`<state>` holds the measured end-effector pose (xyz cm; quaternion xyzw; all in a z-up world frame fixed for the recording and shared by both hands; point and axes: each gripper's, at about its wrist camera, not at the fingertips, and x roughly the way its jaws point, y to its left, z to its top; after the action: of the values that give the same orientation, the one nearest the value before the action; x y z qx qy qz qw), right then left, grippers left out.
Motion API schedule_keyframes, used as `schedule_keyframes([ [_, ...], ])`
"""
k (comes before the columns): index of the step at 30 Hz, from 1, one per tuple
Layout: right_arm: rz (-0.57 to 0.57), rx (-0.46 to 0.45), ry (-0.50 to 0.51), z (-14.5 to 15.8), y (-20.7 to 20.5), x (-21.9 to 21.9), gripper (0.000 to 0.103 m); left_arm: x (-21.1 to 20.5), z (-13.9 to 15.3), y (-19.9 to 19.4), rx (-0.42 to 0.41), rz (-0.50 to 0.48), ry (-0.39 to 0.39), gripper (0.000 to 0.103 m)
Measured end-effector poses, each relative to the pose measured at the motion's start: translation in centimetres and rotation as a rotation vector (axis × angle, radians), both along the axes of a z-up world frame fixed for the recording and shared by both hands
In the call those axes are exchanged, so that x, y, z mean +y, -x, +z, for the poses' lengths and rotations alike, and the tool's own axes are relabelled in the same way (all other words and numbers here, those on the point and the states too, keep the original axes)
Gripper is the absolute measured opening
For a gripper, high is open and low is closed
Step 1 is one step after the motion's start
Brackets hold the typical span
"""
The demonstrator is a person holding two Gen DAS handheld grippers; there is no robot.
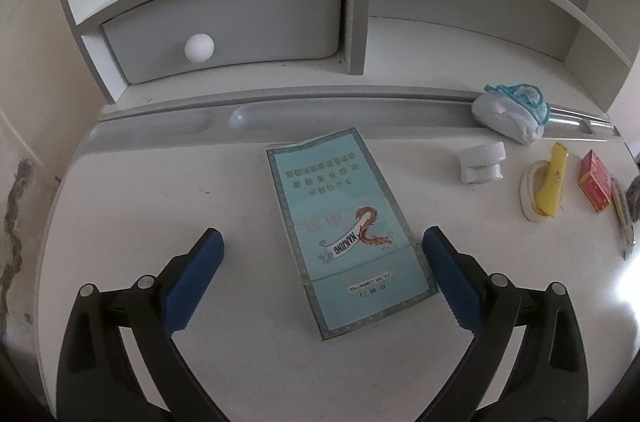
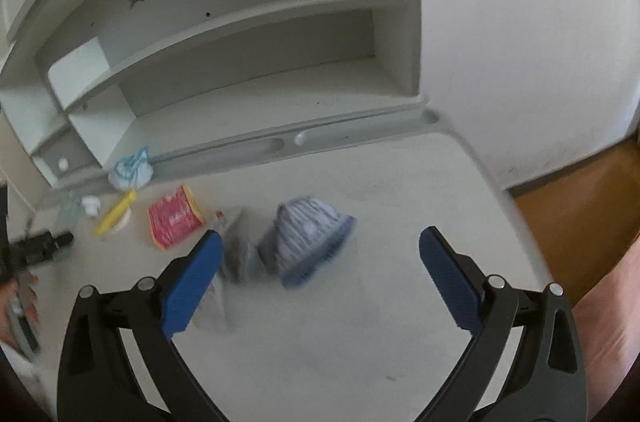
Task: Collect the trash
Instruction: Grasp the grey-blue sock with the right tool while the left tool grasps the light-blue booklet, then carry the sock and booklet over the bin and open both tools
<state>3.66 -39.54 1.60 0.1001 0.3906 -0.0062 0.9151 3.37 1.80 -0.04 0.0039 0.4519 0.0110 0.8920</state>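
Observation:
A flat teal paper packet (image 1: 347,226) with a red dragon print lies on the white desk (image 1: 200,190). My left gripper (image 1: 322,242) is open and empty, its jaws on either side of the packet's near end, above it. To the right lie a crumpled white-and-blue bag (image 1: 512,110), a white wad (image 1: 482,164), a yellow item on a white ring (image 1: 550,184) and a red box (image 1: 596,180). My right gripper (image 2: 320,250) is open and empty above a grey-blue crumpled cup-like wrapper (image 2: 308,242). The red box (image 2: 174,218) and a clear wrapper (image 2: 212,302) lie left of it.
A white hutch with shelves and a drawer with a round knob (image 1: 199,47) stands at the desk's back. A grooved pen tray (image 1: 360,110) runs along the back. The desk's right edge drops to a wooden floor (image 2: 580,202). The other gripper (image 2: 36,246) shows at far left.

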Motion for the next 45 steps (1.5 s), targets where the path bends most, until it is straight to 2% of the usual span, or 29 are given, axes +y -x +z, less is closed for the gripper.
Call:
schedule_keyframes([
  [4,0.005,0.032,0.004,-1.0,-1.7,0.9,0.092,1.3,0.1,-1.3,0.004,0.076,0.072,0.096],
  [6,0.016,0.058,0.017,-1.6,-2.0,1.4,0.088,1.6,0.0,-2.0,-0.003,0.091,0.054,0.096],
  [7,0.021,0.067,0.033,-1.8,-2.1,1.5,0.081,1.5,-0.2,-2.3,-0.002,0.092,0.022,0.096],
  [8,0.029,0.078,0.054,-2.0,-2.2,1.8,0.069,1.6,-0.4,-2.5,-0.002,0.087,-0.003,0.096],
  [9,0.042,0.090,0.081,-2.2,-2.3,2.1,0.063,1.6,-0.4,-2.3,-0.009,0.081,-0.005,0.096],
  [10,0.050,0.096,0.090,-2.4,-2.3,2.2,0.055,1.5,-0.4,-2.1,-0.014,0.070,-0.014,0.089],
  [11,0.065,0.097,0.086,-2.4,-2.3,2.4,0.044,1.2,0.0,-1.7,-0.028,0.034,-0.022,0.064],
  [13,0.086,0.093,0.089,-2.5,-2.2,2.7,0.033,0.6,0.3,-1.3,-0.019,0.009,-0.056,0.061],
  [16,0.099,0.085,0.088,-2.3,-1.7,3.0,0.030,0.6,0.3,-0.5,-0.011,-0.030,0.011,0.060],
  [22,0.105,0.000,0.070,0.7,0.6,2.6,0.030,0.6,2.8,1.3,-0.066,-0.055,0.064,0.060],
  [26,0.125,0.026,0.067,0.2,1.5,2.7,0.030,-1.3,4.8,2.9,-0.100,-0.114,0.091,0.060],
  [29,0.123,0.035,0.023,0.1,3.2,1.9,0.030,-4.3,6.4,4.1,-0.132,-0.205,0.108,0.060],
  [32,0.066,-0.034,0.009,2.5,6.6,-0.5,0.030,-8.8,7.8,5.8,-0.161,-0.334,0.134,0.060],
  [37,-0.065,-0.092,-0.038,5.4,13.2,-7.1,0.030,-20.4,9.8,10.7,-0.162,-0.654,0.210,0.060],
  [38,-0.096,-0.096,-0.035,5.7,14.7,-8.5,0.030,-23.6,10.0,12.4,-0.156,-0.748,0.217,0.060],
  [40,-0.180,-0.101,-0.038,6.2,18.5,-11.9,0.030,-27.7,10.0,15.1,-0.150,-0.860,0.204,0.060],
  [42,-0.265,-0.092,-0.051,5.7,22.6,-15.4,0.030,-32.2,9.7,18.3,-0.124,-0.988,0.208,0.060],
  [45,-0.376,-0.046,-0.075,3.5,27.2,-19.5,0.030,-38.4,8.3,22.6,-0.074,-1.157,0.197,0.060],
])
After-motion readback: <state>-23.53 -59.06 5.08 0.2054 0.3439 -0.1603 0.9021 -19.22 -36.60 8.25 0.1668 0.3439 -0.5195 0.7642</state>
